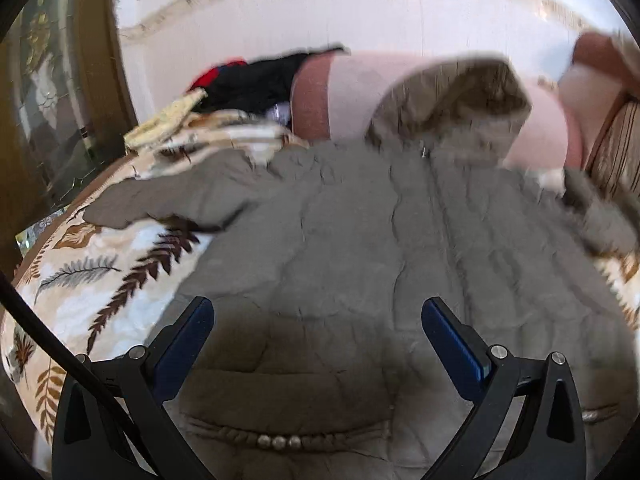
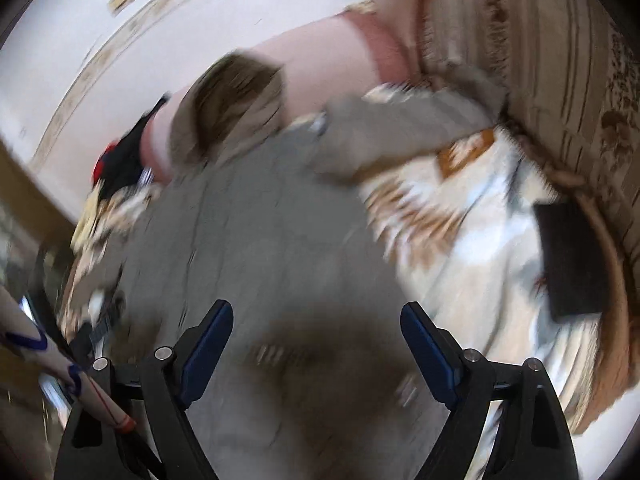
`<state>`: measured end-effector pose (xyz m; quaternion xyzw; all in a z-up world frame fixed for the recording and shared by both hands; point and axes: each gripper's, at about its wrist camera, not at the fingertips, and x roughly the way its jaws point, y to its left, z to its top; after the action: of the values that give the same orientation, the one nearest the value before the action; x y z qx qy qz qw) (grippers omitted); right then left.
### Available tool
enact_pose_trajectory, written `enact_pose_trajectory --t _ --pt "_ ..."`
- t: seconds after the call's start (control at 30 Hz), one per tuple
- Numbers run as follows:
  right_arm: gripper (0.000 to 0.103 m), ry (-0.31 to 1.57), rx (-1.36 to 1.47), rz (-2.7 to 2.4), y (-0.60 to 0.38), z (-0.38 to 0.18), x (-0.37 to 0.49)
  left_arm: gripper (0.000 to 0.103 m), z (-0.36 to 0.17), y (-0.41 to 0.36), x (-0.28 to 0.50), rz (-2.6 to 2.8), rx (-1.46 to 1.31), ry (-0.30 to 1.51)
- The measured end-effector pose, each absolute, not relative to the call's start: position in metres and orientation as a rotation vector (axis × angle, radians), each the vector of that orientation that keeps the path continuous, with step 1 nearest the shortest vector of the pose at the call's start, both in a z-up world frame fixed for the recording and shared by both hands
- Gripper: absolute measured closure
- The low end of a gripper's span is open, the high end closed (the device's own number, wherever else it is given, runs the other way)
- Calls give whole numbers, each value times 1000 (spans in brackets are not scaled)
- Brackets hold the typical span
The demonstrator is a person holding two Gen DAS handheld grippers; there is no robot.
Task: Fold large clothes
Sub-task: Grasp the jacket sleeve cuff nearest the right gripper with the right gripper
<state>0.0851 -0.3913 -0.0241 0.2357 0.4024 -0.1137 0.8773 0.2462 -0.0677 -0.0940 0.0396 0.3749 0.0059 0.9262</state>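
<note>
A large grey-olive quilted coat (image 1: 352,232) lies spread flat on a bed, its fur-trimmed hood (image 1: 452,96) toward the pillows and one sleeve (image 1: 168,196) stretched to the left. My left gripper (image 1: 318,316) hangs open above the coat's lower part, near a beaded band (image 1: 280,442) at the hem, with nothing between its fingers. In the blurred right wrist view the same coat (image 2: 260,248) fills the middle and its other sleeve (image 2: 404,132) reaches to the right. My right gripper (image 2: 317,320) is open over the coat's lower part, jaws wide apart and empty.
The bedcover (image 1: 100,280) has a leaf print in brown and white. A pink pillow (image 1: 352,92) and a heap of black and red clothes (image 1: 248,80) lie at the head. A dark flat object (image 2: 572,260) rests by the striped upholstered edge (image 2: 540,60) at the right.
</note>
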Motion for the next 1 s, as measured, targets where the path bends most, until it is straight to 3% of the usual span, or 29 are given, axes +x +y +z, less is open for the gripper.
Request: enact_pose_trajectory --t 0.23,0.4,0.63,0.83,1.0 --pt "14 801 576 -495 -529 -21 145 0 -97 -60 269 -25 64 778" --pt "23 785 582 -661 -610 -34 189 0 -109 -53 277 -18 30 837" --pt "35 798 565 -750 -672 -62 232 0 -118 -60 283 -12 67 845" --pt "37 808 572 -824 -704 -88 248 0 -122 -65 285 -14 83 851" --pt "50 819 561 -811 -716 -100 264 0 -125 -66 287 -19 90 859"
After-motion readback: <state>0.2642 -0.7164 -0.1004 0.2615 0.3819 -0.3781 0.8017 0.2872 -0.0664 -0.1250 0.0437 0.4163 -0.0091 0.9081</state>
